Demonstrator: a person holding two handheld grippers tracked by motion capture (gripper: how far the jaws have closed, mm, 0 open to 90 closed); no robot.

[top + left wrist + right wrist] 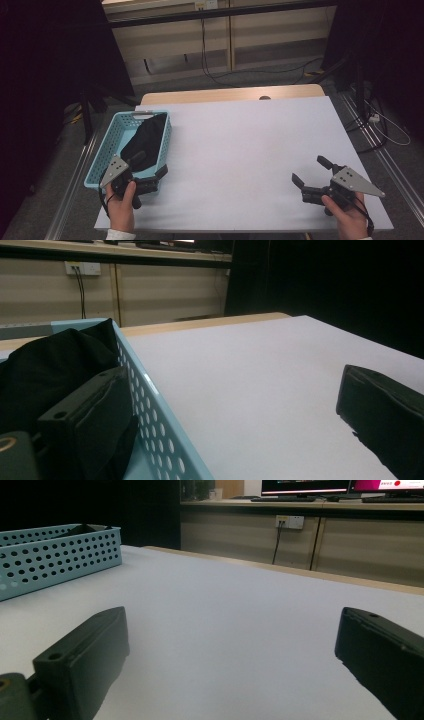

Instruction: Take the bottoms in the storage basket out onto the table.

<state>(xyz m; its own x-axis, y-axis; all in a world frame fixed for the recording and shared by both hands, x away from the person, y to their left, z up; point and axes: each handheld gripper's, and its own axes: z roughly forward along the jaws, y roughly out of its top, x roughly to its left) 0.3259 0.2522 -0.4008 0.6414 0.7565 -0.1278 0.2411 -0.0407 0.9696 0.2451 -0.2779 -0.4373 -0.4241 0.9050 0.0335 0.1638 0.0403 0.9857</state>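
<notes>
L gripper at basket, reaching for the black cloth – pick not yet made.

L gripper [148,169] sits at the near end of the blue basket [102,150], jaws wide apart, straddling its right wall: one jaw inside by the black cloth [145,140], other outside over the table [240,145]. Nothing clamped. R gripper [311,172] well to the right of basket, jaws apart, empty. Cloth lies bunched inside basket, far corner draped on rim. Next, I'd judge: bring both L jaws inside the wall, over a fold, then close.
</notes>
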